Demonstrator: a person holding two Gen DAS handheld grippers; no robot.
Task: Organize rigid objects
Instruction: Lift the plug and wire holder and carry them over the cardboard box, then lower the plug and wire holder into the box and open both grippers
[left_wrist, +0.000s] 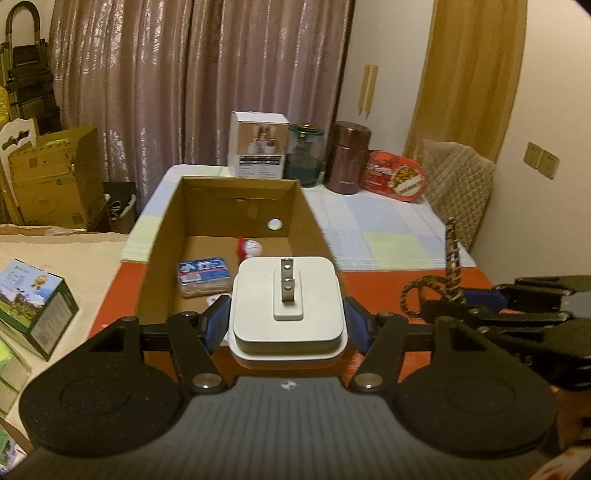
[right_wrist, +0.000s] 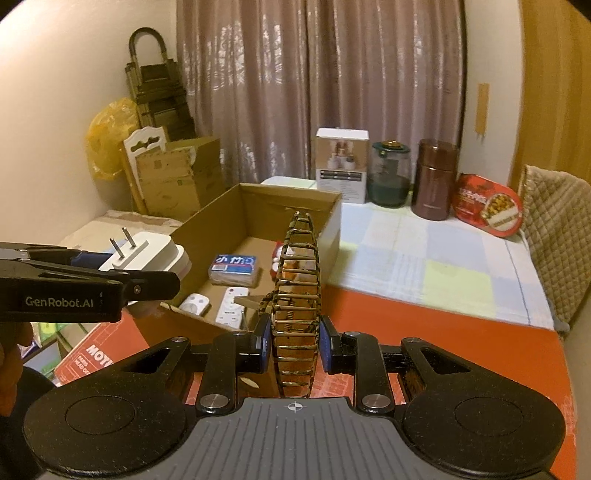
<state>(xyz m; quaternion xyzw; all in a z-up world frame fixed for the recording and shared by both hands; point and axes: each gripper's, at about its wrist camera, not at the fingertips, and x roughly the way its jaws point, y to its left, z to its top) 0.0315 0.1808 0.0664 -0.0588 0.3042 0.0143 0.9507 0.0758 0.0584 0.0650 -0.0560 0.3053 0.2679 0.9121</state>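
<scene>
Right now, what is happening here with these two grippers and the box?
A person is sorting things into an open cardboard box on the table. The left gripper holds a white plug adapter just short of the box. The right gripper is shut on a patterned hair clip beside it. A blue tissue pack and white remotes already lie inside.

One open brown cardboard box (right_wrist: 325, 221). Inside: one blue-labelled wrapped packet (right_wrist: 233, 270), two white plug adapters (right_wrist: 195, 303), one small red-and-white figure (left_wrist: 251, 247). One white square charger with two prongs (left_wrist: 288, 306). One tortoiseshell hair comb-clip (right_wrist: 297, 295). At the back of the table: one white printed carton (right_wrist: 342, 164), one green-lidded glass jar (right_wrist: 390, 173), one brown metal canister (right_wrist: 436, 177), one red oval tin (right_wrist: 489, 208).
</scene>
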